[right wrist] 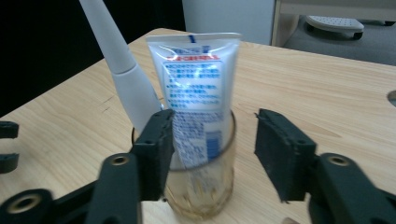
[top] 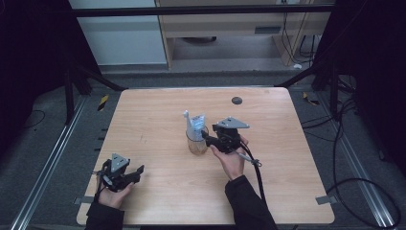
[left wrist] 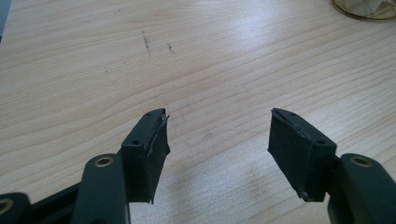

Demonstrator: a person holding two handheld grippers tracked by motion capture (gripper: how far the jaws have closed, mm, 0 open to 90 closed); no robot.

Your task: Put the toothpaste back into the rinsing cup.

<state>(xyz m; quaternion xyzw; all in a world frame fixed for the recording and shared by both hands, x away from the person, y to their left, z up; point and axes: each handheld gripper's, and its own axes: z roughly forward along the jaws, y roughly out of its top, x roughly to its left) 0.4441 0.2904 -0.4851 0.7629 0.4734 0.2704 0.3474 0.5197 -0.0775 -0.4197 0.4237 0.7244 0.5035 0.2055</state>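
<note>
A clear glass cup (top: pixel 197 143) (right wrist: pixel 201 186) stands at the middle of the wooden table (top: pixel 158 120). In it stand a white and blue tube (top: pixel 196 125) (right wrist: pixel 195 93) and a white toothbrush handle (top: pixel 187 115) (right wrist: pixel 121 74). My right gripper (top: pixel 207 138) (right wrist: pixel 210 149) is open just right of the cup, level with its rim, with nothing between its jaws. My left gripper (top: pixel 138 171) (left wrist: pixel 217 149) is open low over bare wood near the front left corner. The cup's base (left wrist: pixel 364 9) shows at the top right of the left gripper view.
A dark round hole (top: pixel 236 100) (right wrist: pixel 392 98) sits in the table near its far edge. Black frame bars (top: pixel 95 79) and cables (top: pixel 349 187) surround the table on the floor. A white cabinet (top: pixel 119 38) stands behind the table.
</note>
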